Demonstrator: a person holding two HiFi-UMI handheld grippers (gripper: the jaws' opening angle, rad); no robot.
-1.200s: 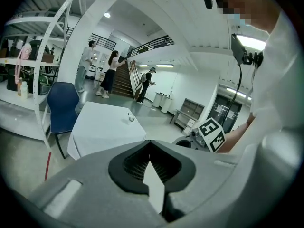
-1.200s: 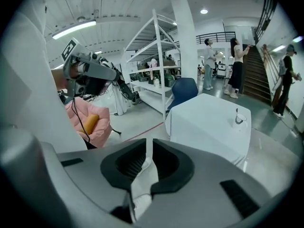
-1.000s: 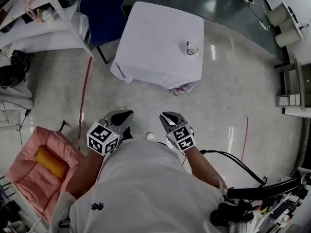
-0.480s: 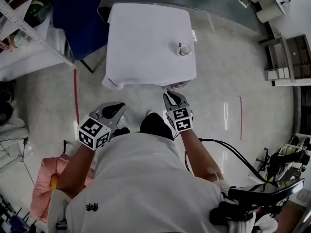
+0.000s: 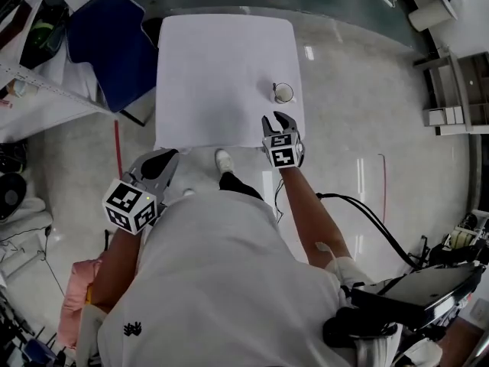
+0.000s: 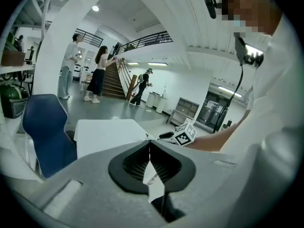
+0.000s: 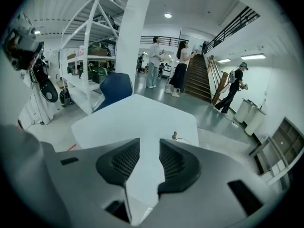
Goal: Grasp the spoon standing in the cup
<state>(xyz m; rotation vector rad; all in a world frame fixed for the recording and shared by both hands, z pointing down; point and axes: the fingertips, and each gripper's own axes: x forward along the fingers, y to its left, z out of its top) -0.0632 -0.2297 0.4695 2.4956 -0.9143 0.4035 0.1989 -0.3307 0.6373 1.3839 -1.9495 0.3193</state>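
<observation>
The right gripper (image 5: 276,118) is hovering over the near edge of the white tabletop (image 5: 218,67), its jaws opening with nothing but bare cloth showing between them. The cup (image 5: 283,92) is standing just ahead of this gripper and slightly to its right, not touching it, with the spoon (image 7: 174,136) rising upright from it beyond the right-hand jaw. The left gripper (image 5: 159,164) is hanging back short of the tabletop, well to the left of the right one, its jaws pressed together and empty.
</observation>
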